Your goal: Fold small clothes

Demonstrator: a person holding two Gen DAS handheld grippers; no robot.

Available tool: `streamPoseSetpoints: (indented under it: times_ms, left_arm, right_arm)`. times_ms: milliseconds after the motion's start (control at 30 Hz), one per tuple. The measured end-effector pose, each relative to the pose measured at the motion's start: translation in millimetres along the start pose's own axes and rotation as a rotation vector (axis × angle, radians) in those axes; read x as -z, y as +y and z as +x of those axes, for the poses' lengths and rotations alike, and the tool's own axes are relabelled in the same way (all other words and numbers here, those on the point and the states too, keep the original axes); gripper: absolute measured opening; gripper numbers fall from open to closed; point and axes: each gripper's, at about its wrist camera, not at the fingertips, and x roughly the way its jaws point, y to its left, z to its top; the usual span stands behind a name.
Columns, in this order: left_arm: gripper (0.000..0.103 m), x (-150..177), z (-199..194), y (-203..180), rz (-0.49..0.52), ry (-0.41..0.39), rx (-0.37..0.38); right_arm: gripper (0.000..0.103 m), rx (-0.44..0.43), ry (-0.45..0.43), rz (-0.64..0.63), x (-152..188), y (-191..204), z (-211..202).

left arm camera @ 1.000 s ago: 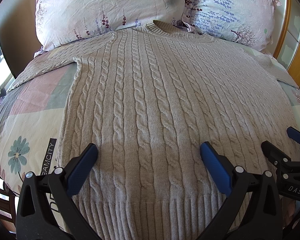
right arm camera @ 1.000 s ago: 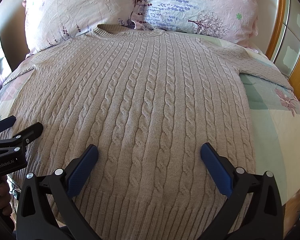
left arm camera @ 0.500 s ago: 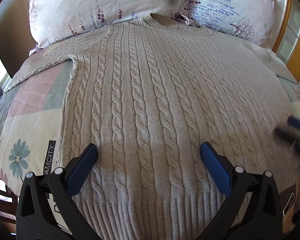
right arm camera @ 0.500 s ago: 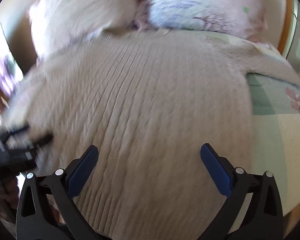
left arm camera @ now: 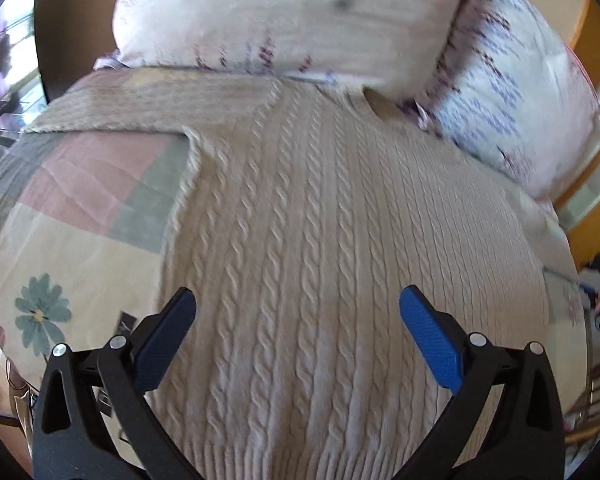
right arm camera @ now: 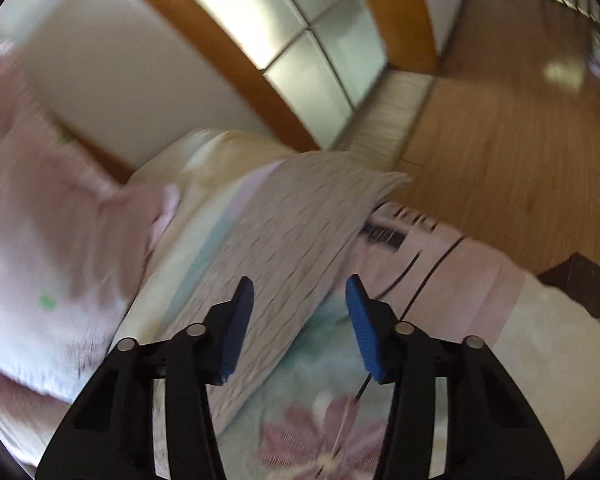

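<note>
Sleeve (right arm camera: 300, 224) lies just ahead of right tongs (right arm camera: 300, 300), long axis running away, between parted jaws. Left tongs (left arm camera: 296, 320), wide apart, hover over sweater (left arm camera: 320, 240) body; right nearer.

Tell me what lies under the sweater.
The sweater lies flat on a patchwork floral quilt, its collar against two pillows. The quilt beneath its body is covered.

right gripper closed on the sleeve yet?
No: in the right wrist view the right gripper is open, its blue pads apart on either side of the sweater sleeve, which lies flat on the bedspread.
</note>
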Motion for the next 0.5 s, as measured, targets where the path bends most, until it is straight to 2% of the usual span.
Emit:
streamPoseSetpoints:
  times_ms: [67, 133, 300, 367, 433, 500]
  left_arm:
    - [0.101, -7.6, -3.6, 3.5, -0.003, -0.027, -0.036]
    - [0.101, -14.0, -5.0, 9.7, -0.009, -0.025, -0.076]
    - [0.101, -30.3, -8.2, 40.0, -0.087, -0.011, -0.134]
    - [0.101, -40.0, -11.1, 57.0, -0.129, -0.020, -0.189]
    - [0.101, -48.4, -16.7, 76.0, -0.158, -0.048, -0.222]
    - [0.101, -59.3, -20.5, 100.2, -0.215, -0.076, -0.185]
  right_arm:
    - [0.040, 0.025, 0.019, 0.036, -6.5, -8.9, 14.4]
    - [0.036, 0.012, -0.017, 0.042, -12.6, -14.1, 18.9]
    - [0.007, 0.012, -0.058, 0.001, -12.2, -7.1, 30.5]
    - [0.007, 0.009, -0.078, -0.004, -10.7, -5.0, 20.1]
    - [0.007, -0.075, -0.162, -0.058, -0.7, 18.3, -7.4]
    - [0.007, -0.190, -0.224, -0.191, 25.9, 67.3, -38.9]
